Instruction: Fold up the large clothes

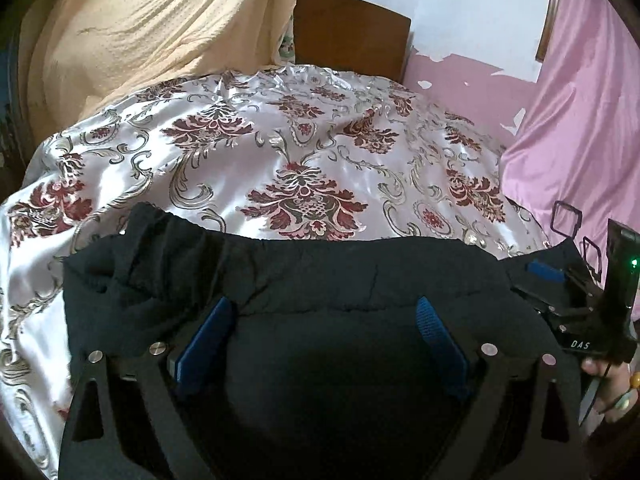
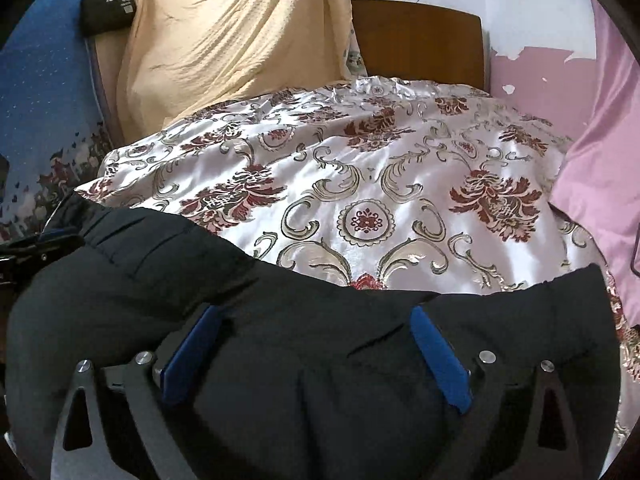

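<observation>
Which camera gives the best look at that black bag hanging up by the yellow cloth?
The right wrist view: the black bag shows whole, handles included, at upper left beside the yellow cloth. The left wrist view does not show the bag.

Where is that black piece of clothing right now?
The black garment lies along the near edge of the floral bedspread, directly under both grippers in both wrist views, with the pink fabric to its right.

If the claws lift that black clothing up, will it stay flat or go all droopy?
Probably droopy: the black garment already bunches and creases near its gathered edge. It looks thick, so it may feel fairly heavy for cloth. The shiny floral bedspread underneath looks slick, so the garment may slide when pushed.
</observation>
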{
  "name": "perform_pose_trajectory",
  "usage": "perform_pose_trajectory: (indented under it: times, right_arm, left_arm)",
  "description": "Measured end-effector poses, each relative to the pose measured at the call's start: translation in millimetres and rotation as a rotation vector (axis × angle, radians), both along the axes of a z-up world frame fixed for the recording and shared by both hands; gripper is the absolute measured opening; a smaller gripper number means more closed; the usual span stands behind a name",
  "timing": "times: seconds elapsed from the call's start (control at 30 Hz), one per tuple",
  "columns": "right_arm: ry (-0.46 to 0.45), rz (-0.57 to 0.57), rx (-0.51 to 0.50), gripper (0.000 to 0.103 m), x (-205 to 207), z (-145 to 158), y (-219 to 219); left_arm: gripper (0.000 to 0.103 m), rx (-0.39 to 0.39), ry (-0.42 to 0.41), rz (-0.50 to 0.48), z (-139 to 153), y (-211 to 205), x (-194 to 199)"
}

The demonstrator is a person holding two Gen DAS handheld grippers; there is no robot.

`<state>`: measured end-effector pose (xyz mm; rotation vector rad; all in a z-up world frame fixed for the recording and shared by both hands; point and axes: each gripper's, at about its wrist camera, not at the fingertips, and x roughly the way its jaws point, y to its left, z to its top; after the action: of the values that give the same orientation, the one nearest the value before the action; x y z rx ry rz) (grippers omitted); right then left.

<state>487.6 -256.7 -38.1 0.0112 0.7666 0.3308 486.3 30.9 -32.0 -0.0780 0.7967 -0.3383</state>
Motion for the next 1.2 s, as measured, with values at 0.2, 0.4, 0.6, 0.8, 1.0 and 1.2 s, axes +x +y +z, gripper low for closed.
perform_pose_trajectory:
  times: [0.2,0.4,0.6,0.8,1.0,1.2]
  right_arm:
    - [0.000,-0.002,-0.002,0.097,6.6,-6.2,2.2]
    - [-0.006,-0.010,-0.008,0.097,10.1,-12.0,3.0]
    - [-0.070,-0.029,-0.038,0.098,-6.4,-1.6,4.3]
    - [-0.119,0.019,-0.029,0.099,-52.4,26.4,12.0]
    - [-0.090,0.015,-0.039,0.103,-47.4,7.9,25.7]
    - [-0.097,-0.007,-0.012,0.103,-42.6,-5.1,23.1]
  left_arm:
    - [0.091,-0.016,-0.016,0.013,-5.8,2.0,-0.7]
    - [0.091,-0.008,-0.019,0.017,-10.3,-1.4,1.1]
    - [0.091,-0.018,-0.038,0.005,-2.0,3.2,-10.6]
    - [0.094,-0.057,-0.105,0.098,29.9,37.9,-48.1]
    - [0.100,0.026,0.005,0.184,-5.7,55.2,-30.8]
    - [0.102,-0.077,0.025,0.198,-23.4,62.1,-24.7]
